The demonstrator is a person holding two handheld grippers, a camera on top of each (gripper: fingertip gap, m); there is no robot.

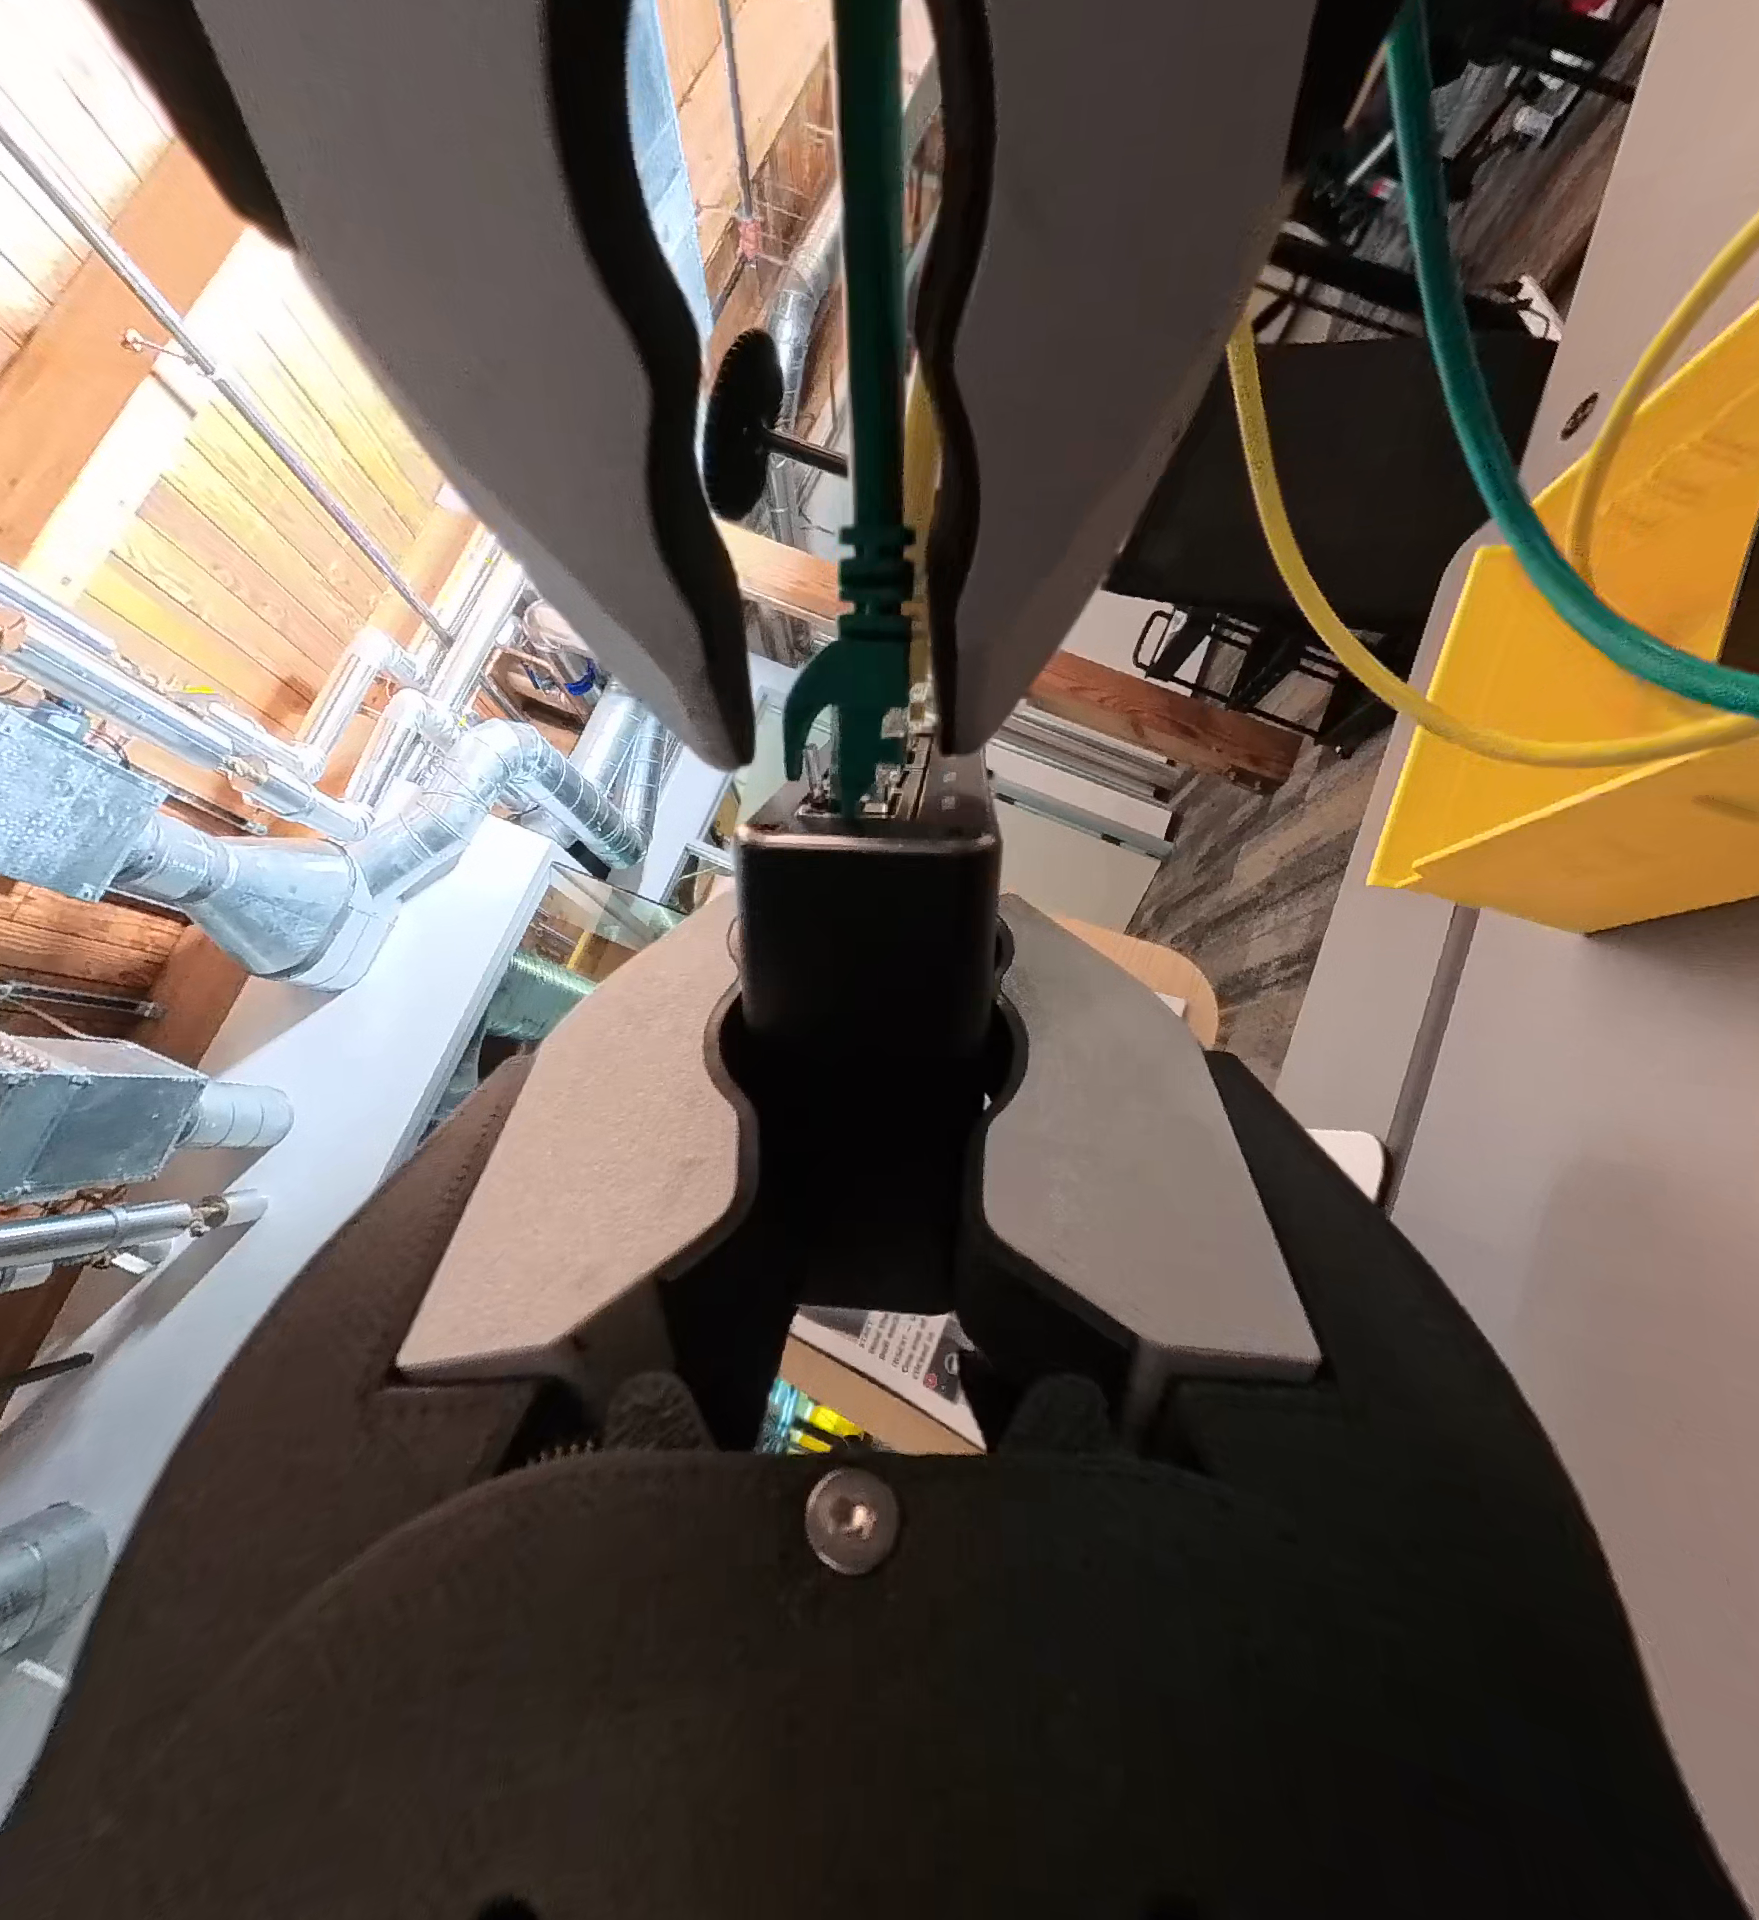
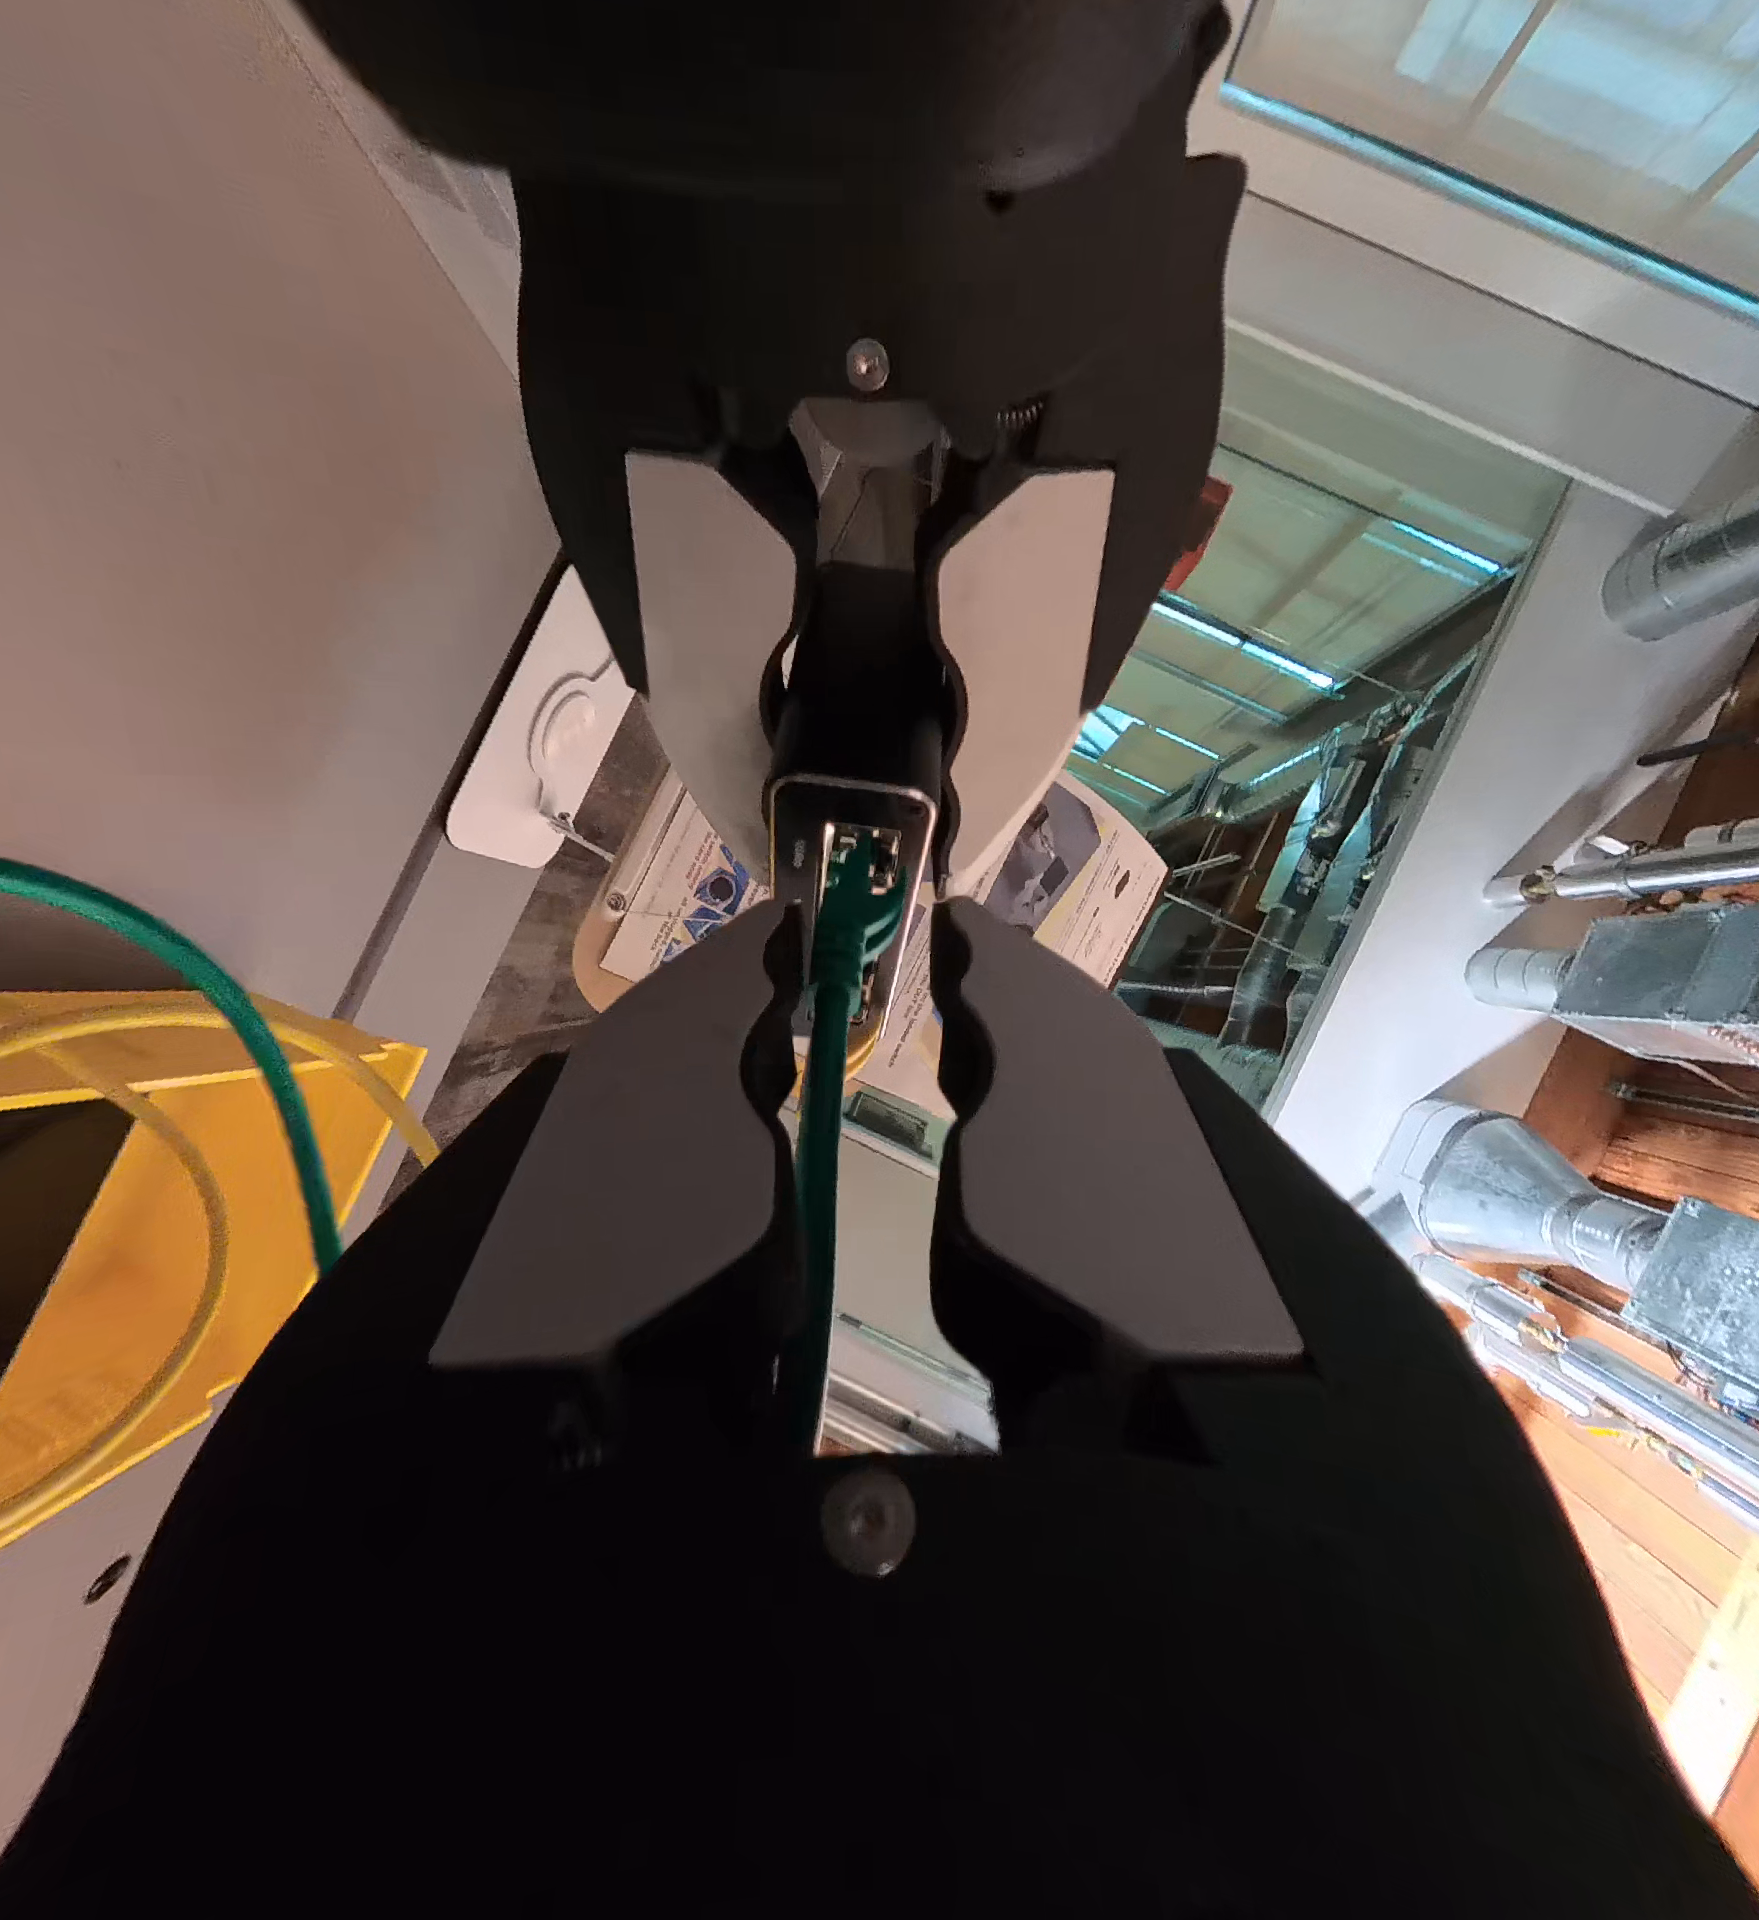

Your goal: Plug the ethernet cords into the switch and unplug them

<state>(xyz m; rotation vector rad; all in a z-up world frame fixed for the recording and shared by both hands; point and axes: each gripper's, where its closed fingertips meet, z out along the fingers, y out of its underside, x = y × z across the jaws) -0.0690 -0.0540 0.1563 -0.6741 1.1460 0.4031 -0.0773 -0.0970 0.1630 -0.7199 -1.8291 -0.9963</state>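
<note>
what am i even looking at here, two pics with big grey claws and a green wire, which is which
These are two hand-held grippers, each with a camera looking along its own fingers. In the left wrist view, the left gripper at the bottom is shut on a black box, the switch. The right gripper reaches in from the top. The right wrist view shows the same moment from the opposite side: its own right gripper at the bottom, open, with the green cord running loose between its fingers. The cord's plug sits in a port of the switch. A yellow cord and a yellow bin lie off to the side.
</note>
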